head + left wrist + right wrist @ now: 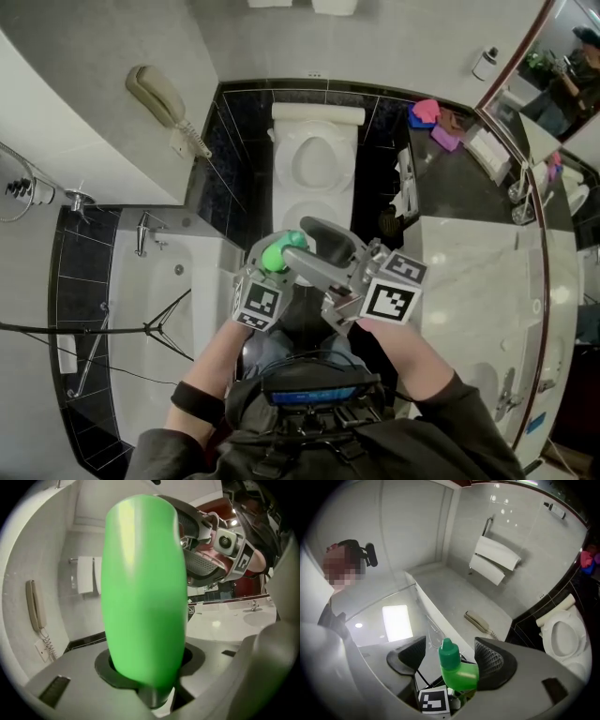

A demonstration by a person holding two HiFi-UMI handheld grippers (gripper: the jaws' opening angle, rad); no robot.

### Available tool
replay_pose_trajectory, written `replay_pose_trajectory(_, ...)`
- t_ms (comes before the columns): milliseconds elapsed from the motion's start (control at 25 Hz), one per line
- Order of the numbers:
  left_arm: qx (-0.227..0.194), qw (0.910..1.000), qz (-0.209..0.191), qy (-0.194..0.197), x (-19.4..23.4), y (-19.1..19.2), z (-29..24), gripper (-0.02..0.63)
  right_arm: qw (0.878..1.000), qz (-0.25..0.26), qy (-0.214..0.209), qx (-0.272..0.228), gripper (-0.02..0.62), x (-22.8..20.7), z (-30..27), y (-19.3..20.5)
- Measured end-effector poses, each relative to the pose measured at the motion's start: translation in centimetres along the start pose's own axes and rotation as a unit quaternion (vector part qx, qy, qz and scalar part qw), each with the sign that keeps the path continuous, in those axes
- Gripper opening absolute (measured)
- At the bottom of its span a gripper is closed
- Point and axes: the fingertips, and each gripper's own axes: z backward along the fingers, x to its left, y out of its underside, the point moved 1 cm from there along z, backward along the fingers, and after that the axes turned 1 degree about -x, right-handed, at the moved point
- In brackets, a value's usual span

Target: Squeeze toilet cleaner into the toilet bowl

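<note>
We see the green toilet cleaner bottle (pixel 278 254) clamped in the left hand-held gripper (pixel 270 265), above the floor just short of the toilet (pixel 314 159). The left gripper view shows only the bottle's smooth green body (pixel 145 592), which fills the space between the jaws. The darker green cap (pixel 448 654) shows in the right gripper view alone. There it stands between the jaws of the right hand-held gripper (pixel 450 649), which are spread wide, with a clear gap on the cap's left. We cannot tell whether the right pad touches the bottle's shoulder.

In the head view the toilet lies beyond both hand-held grippers, its seat down and its bowl open. A bathtub (pixel 159 309) lies left of the left hand-held gripper. A pale marble tabletop (pixel 469 272) runs right of the right hand-held gripper (pixel 314 251). A wall telephone (pixel 159 98) hangs beyond on the left, and folded towels (pixel 494 559) hang on a rail.

The only print we can make out is the black-and-white square markers (pixel 389 302) on the cubes.
</note>
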Motion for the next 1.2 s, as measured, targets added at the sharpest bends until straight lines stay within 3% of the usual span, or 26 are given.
replay_pose_trajectory(160, 0.015, 0.9999, 0.002, -0.009, 0.1, 1.3, -0.4, 0.199, 0.999, -0.029, 0.013, 0.005, 0.347, -0.6, -0.1, 0.5)
replay_pose_trajectory(280, 0.021, 0.9996, -0.004, -0.017, 0.2, 1.6, -0.5, 0.199, 0.999, -0.036, 0.017, 0.014, 0.291, -0.8, -0.2, 1.0)
replay_pose_trajectory(400, 0.023, 0.9993, -0.014, -0.026, 0.4, 1.4, -0.7, 0.199, 0.999, -0.025, 0.031, 0.016, 0.148, -1.0, 0.1, 1.1)
replay_pose_trajectory(680, 0.035, 0.9993, 0.012, -0.011, 0.0, 2.4, -0.2, 0.199, 1.000, -0.005, 0.021, 0.022, 0.150, -0.7, -0.1, 1.1)
replay_pose_trajectory(920, 0.014, 0.9955, 0.017, 0.093, -2.4, 0.3, 1.0, 0.199, 0.996, 0.054, -0.045, 0.049, 0.152, 0.9, -0.1, 1.3)
replay_pose_trajectory(1080, 0.008, 0.9852, 0.039, 0.167, -4.5, -0.3, 2.4, 0.199, 0.988, 0.096, -0.103, 0.066, 0.152, 2.4, 0.1, 1.4)
replay_pose_trajectory(1200, 0.007, 0.9728, 0.050, 0.226, -5.9, -0.9, 3.6, 0.199, 0.979, 0.121, -0.149, 0.066, 0.151, 3.5, 0.5, 1.3)
